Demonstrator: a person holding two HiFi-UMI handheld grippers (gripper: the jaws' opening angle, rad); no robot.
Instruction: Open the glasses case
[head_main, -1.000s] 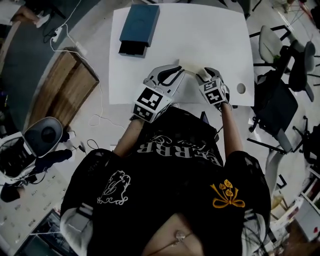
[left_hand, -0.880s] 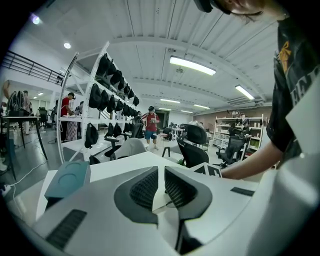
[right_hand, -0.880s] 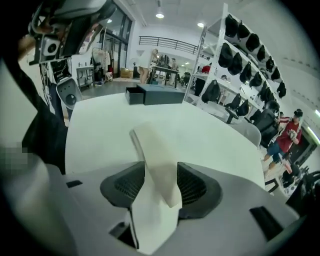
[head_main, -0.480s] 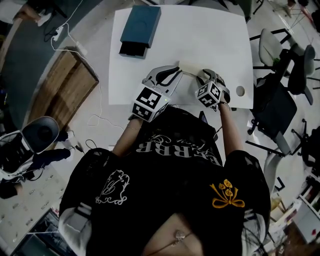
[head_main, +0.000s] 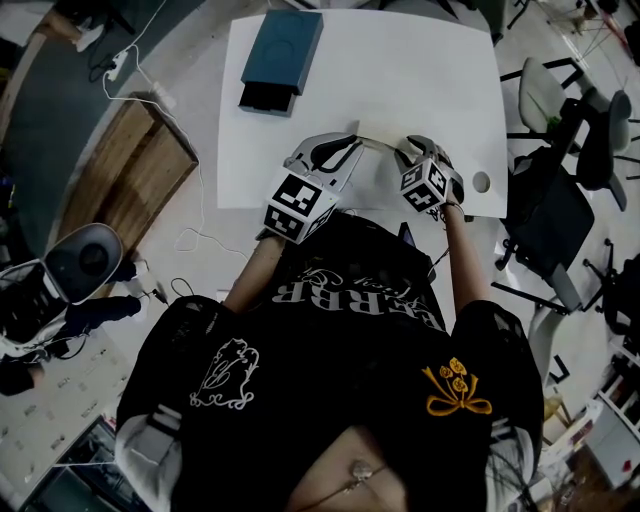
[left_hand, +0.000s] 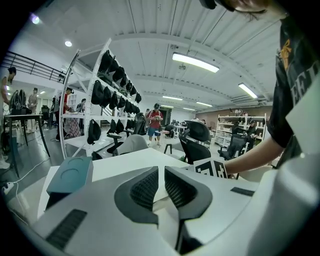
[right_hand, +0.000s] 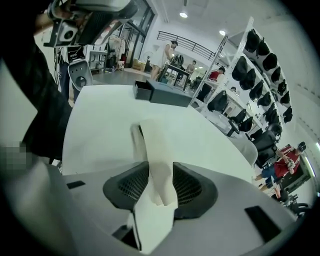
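Glasses case (head_main: 378, 142) is at the near edge of the counter (head_main: 420, 80), btwn the two tools. Right tool (right_hand: 160, 176) is clamped on a pale flap of the case, which stands up btwn its pads. Left tool (left_hand: 162, 175) is narrow, pinching the case's other end. Blue box (head_main: 280, 50) sits at the far left corner.

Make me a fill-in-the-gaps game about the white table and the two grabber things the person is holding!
The right gripper is shut on the white glasses ____.
The blue box lies on the white ____.
The person holding the grippers wears a ____ shirt.
Missing words: case, table, black.
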